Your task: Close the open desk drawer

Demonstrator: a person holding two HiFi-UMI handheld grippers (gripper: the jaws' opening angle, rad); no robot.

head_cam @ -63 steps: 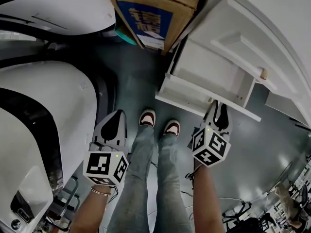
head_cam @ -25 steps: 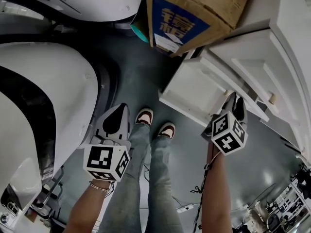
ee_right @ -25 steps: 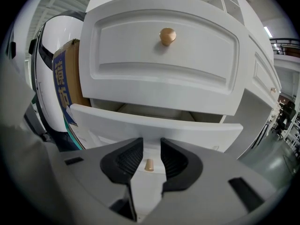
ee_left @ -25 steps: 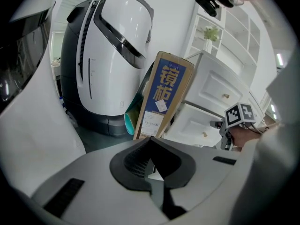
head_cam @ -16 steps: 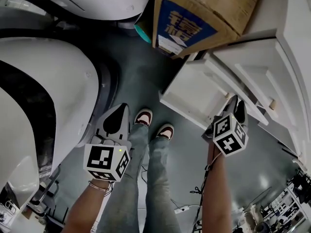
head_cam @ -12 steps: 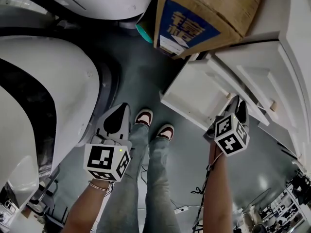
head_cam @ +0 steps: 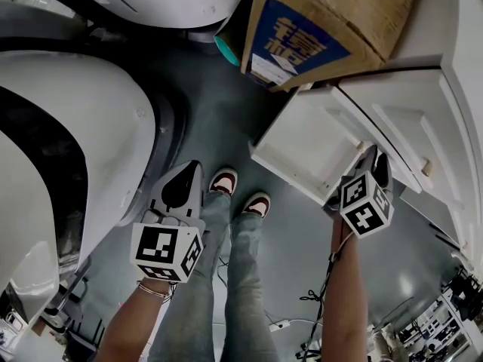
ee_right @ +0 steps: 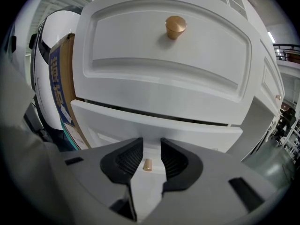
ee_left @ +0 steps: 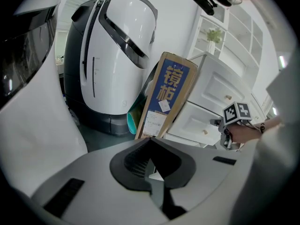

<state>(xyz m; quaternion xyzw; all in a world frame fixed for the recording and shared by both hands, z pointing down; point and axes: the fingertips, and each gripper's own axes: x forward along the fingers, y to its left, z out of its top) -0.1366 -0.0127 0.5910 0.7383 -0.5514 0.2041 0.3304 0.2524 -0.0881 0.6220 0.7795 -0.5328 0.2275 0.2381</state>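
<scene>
The white desk's lower drawer [head_cam: 298,151] stands pulled out over the floor. In the right gripper view its front [ee_right: 159,128] fills the lower middle, below a closed drawer with a brass knob [ee_right: 176,27]. My right gripper [head_cam: 368,157] is up against that front. Its jaws [ee_right: 151,150] are open, and the drawer's small brass knob [ee_right: 147,164] sits in the gap with room on both sides. My left gripper [head_cam: 189,169] hangs low at the left beside the person's legs. Its tips meet [ee_left: 150,141] with nothing between them.
A cardboard box with a blue label [head_cam: 324,21] leans against the desk's left side, a teal roll [head_cam: 225,50] beside it. A large white and black machine [head_cam: 68,142] fills the left. The person's shoes [head_cam: 241,193] stand on the grey floor, with cables [head_cam: 302,323] behind.
My right gripper has come up from below the drawer's corner to its front and now barely shifts. The head view has swung. My left gripper has stayed put.
</scene>
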